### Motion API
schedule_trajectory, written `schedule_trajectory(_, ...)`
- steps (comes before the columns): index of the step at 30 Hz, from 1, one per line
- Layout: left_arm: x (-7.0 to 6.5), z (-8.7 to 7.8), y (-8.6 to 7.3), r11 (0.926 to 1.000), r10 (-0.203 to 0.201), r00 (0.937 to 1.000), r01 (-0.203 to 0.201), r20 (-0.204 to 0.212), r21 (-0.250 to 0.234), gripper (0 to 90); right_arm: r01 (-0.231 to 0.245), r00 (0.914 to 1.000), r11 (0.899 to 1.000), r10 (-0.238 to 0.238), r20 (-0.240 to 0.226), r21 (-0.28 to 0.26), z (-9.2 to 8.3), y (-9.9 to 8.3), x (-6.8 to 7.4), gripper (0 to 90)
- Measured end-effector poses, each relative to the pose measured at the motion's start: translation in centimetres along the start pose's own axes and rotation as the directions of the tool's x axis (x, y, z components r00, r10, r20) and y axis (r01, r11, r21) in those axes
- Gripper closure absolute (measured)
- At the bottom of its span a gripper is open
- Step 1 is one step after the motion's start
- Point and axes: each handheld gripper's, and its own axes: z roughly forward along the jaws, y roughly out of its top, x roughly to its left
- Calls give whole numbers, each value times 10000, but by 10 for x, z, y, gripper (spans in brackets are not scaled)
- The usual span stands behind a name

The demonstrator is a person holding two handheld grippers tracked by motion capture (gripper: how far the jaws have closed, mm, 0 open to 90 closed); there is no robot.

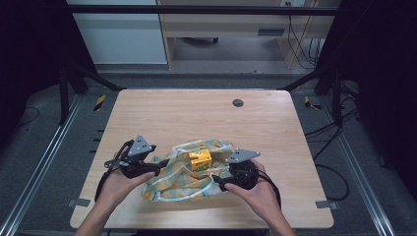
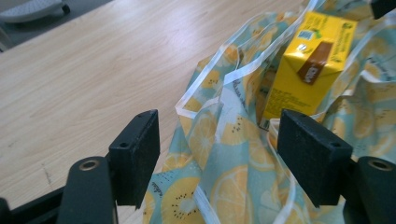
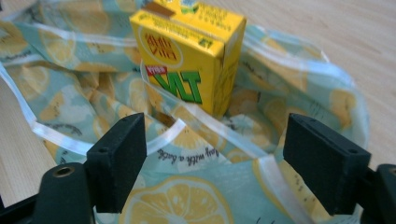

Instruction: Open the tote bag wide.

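A yellow drink carton point(image 1: 200, 159) stands upright in the mouth of a crumpled lemon-print fabric bag point(image 1: 184, 178) near the table's front edge. The carton point(image 2: 314, 60) rises beyond the left gripper point(image 2: 219, 154), which is open over the bag's cloth point(image 2: 224, 177) and white trim. In the right gripper view the carton point(image 3: 189, 51) stands on the bag point(image 3: 187, 196) just ahead of the open right gripper point(image 3: 217, 161). From above, the left gripper point(image 1: 158, 167) sits at the bag's left side and the right gripper point(image 1: 219, 185) at its right side, each held by a hand.
The light wooden table point(image 1: 196, 118) stretches bare behind the bag, with a round grey cable port point(image 1: 238, 103) at the back. Dark frame posts and floor cables flank the table; a desk stands beyond it.
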Motion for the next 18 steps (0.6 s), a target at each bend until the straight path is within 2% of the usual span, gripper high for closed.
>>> schedule_trajectory(4, 2, 14, -2, 9997, -199, 9997, 197, 137, 174, 303, 91, 9999, 9988, -84, -131, 482, 7, -10, 4, 166)
schedule_trajectory(8, 2, 23, -3, 9995, -239, 9994, 233, 267, 232, 330, 208, 9996, 9968, -193, -206, 773, 11, -19, 9, 245)
schedule_trajectory(11, 3, 30, -5, 9988, -296, 9990, 282, 333, 402, 368, 493, 9981, 9951, -459, -410, 861, 10, -26, 14, 309)
schedule_trajectory(13, 3, 33, -6, 9981, -349, 9988, 331, 345, 520, 395, 585, 9971, 9935, -535, -536, 980, 11, -32, 17, 324)
schedule_trajectory(16, 2, 37, -7, 9966, -205, 9990, 173, 387, 811, 453, 631, 9963, 9914, -559, -647, 1150, 15, -39, 19, 371)
schedule_trajectory(18, 1, 40, -7, 9950, -214, 9988, 171, 429, 982, 497, 726, 9957, 9892, -647, -659, 1272, 18, -42, 20, 360)
